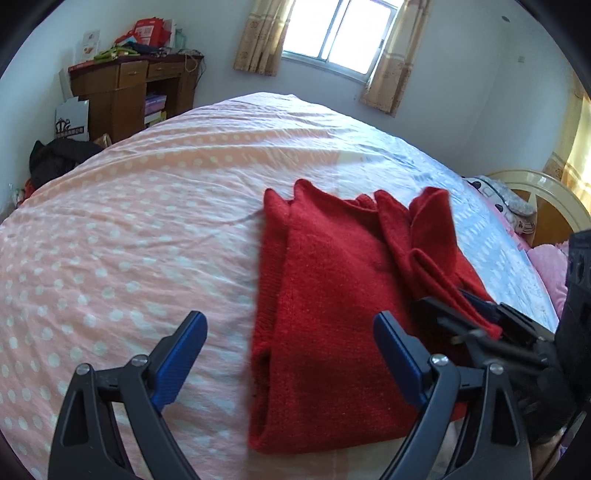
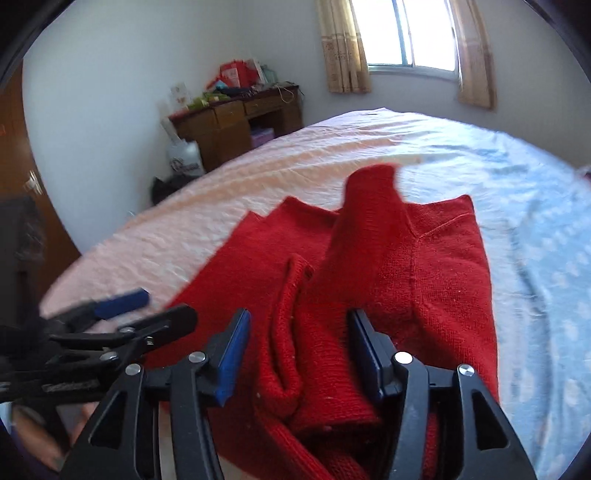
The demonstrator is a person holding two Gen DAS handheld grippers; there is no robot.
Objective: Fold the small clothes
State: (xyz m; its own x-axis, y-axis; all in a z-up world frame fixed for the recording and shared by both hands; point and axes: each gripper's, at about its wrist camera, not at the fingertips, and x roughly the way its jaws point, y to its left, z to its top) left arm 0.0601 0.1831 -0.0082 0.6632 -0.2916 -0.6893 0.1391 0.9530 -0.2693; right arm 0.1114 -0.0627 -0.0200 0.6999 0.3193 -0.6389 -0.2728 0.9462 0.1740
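A red sweater (image 1: 332, 314) lies part-folded on the bed (image 1: 147, 221), on the pink dotted side right by where the cover turns pale blue, w/ both side edges turned in over the middle. A sleeve (image 2: 284, 332) is doubled back on top, running down toward the near edge of the sweater. The left gripper (image 1: 290, 363) hangs over the sweater's near left corner, jaws wide apart, nothing in them; one blue pad is over the bare cover, the other over the knit. The right gripper (image 2: 295, 354) is at the sweater's near right part, jaws about half apart, the sleeve and a fold of knit lying between the pads, which don't seem to press on the cloth. Beyond the sweater, past the bed's far corner, a cluttered wooden desk (image 1: 122, 88) stands against the wall, and a curtained window (image 1: 340, 33) is behind the bed.
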